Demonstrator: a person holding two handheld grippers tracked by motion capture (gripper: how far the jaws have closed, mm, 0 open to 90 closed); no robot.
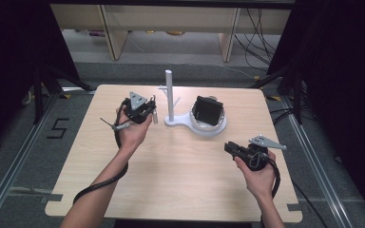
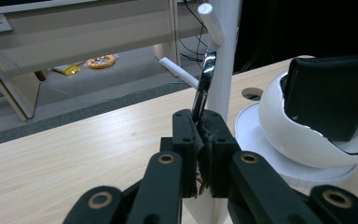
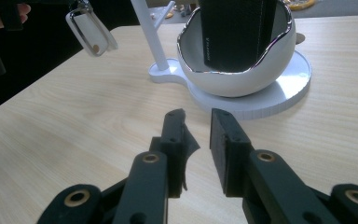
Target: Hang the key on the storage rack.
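Observation:
A white stand [image 1: 169, 95] with a tall pole and short side pegs rises mid-table; its base joins a white bowl [image 1: 221, 126] that holds a black wallet-like case [image 1: 207, 110]. My left gripper [image 1: 151, 109] is shut on a small silver-rimmed white tag [image 1: 155, 115], just left of the pole. In the left gripper view the tag [image 2: 204, 81] stands up from the shut jaws [image 2: 199, 122], right in front of the pole [image 2: 226, 56] and below a peg [image 2: 209, 21]. My right gripper [image 3: 197, 126] is open and empty above the table, near the bowl [image 3: 233, 81].
The wooden table [image 1: 171, 171] has open surface in front of the stand. Table legs, cables and a grey floor lie beyond the far edge. Black curtains flank both sides. The right gripper [image 1: 228, 147] hovers at the table's right front.

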